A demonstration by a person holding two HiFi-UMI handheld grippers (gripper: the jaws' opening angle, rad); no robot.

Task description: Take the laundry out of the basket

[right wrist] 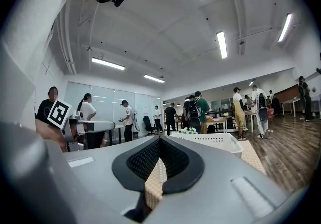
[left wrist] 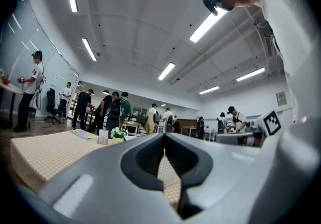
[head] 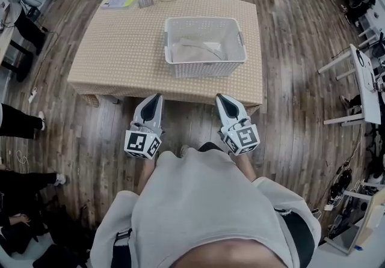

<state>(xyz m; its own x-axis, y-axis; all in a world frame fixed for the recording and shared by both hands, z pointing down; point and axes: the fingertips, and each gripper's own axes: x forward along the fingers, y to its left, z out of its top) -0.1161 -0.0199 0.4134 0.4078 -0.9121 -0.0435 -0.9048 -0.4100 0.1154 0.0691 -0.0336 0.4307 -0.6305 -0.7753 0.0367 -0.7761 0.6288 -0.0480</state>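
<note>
Pale laundry (head: 195, 51) lies low in the white basket (head: 204, 19) on the desk (head: 120, 50), its long side across. It is ahead of both closed, empty tools, nearer the right hand-held gripper (head: 221, 98) than the left hand-held gripper (head: 157, 97).

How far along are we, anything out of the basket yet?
Done: nothing visibly; the pale laundry lies inside the white basket on the table. In hand: nothing; the left gripper and right gripper have jaws shut and empty, short of the basket. Left: reaching in and lifting the laundry out.
</note>
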